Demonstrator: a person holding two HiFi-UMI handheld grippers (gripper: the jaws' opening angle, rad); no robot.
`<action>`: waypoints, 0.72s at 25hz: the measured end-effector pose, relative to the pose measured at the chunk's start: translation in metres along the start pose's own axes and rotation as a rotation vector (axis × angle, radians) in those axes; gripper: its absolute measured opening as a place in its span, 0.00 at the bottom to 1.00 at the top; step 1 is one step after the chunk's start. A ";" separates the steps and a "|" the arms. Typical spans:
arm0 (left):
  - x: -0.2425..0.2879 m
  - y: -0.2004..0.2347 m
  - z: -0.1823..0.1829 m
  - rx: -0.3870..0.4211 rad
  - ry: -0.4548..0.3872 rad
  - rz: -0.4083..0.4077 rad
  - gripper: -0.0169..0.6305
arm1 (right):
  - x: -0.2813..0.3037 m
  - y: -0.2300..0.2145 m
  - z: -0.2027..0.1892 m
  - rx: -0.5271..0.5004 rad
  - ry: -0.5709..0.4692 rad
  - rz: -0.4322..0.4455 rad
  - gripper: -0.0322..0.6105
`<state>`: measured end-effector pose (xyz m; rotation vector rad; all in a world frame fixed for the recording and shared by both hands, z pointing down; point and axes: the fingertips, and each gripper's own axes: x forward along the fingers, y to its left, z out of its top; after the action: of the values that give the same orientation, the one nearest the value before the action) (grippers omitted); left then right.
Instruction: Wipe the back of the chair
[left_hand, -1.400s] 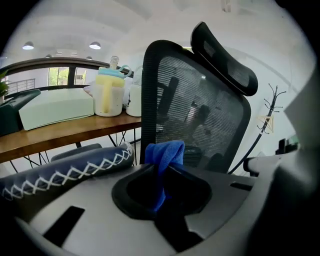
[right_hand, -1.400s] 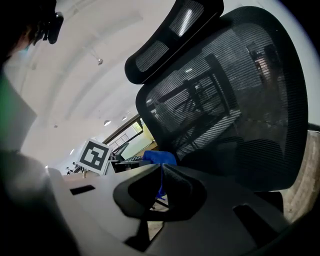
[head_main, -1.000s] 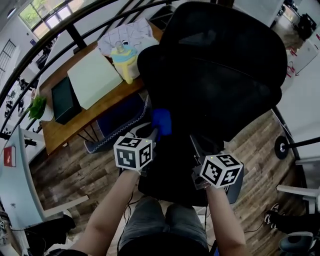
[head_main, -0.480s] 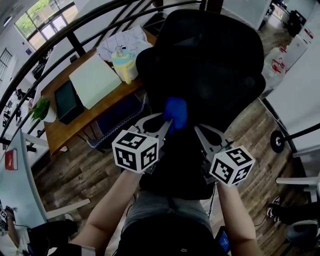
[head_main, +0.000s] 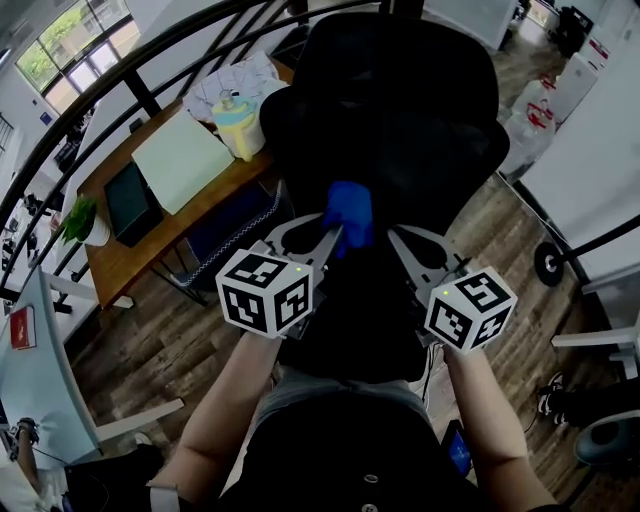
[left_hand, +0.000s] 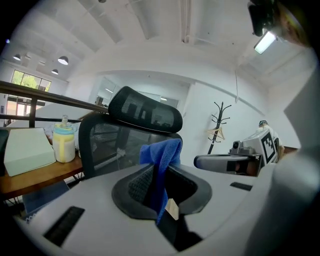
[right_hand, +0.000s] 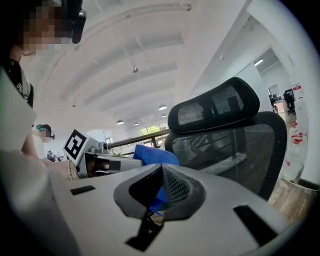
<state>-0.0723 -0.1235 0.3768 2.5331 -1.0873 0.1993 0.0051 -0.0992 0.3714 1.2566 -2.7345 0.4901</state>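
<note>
Clamping blue cloth (left_hand: 162, 150), left gripper (left_hand: 160, 171) faces chair back (left_hand: 107, 142); right gripper (right_hand: 161, 168), in its own view, sits closed.

Mesh chair back (head_main: 400, 120); soft woven cloth (head_main: 350, 215); matt wood desk (head_main: 115, 265).

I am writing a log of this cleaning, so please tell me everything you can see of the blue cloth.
The blue cloth is a small, soft rag of woven look, bunched up. The left tool is shut on it: one fold hangs down between the jaws, and the rest puffs out above their tips. It sits close before the black mesh chair back; whether it touches the mesh cannot be told.
</note>
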 end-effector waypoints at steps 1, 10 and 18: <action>0.000 -0.001 -0.002 -0.001 0.003 -0.005 0.13 | -0.001 0.000 0.000 -0.007 0.001 0.000 0.09; 0.002 -0.011 -0.010 -0.020 0.021 -0.032 0.13 | -0.008 0.001 -0.008 -0.030 0.035 0.014 0.09; 0.009 -0.020 -0.017 -0.001 0.046 -0.054 0.13 | -0.012 -0.003 -0.012 -0.091 0.087 0.026 0.09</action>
<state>-0.0515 -0.1107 0.3893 2.5407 -0.9997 0.2402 0.0147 -0.0880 0.3805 1.1523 -2.6716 0.4072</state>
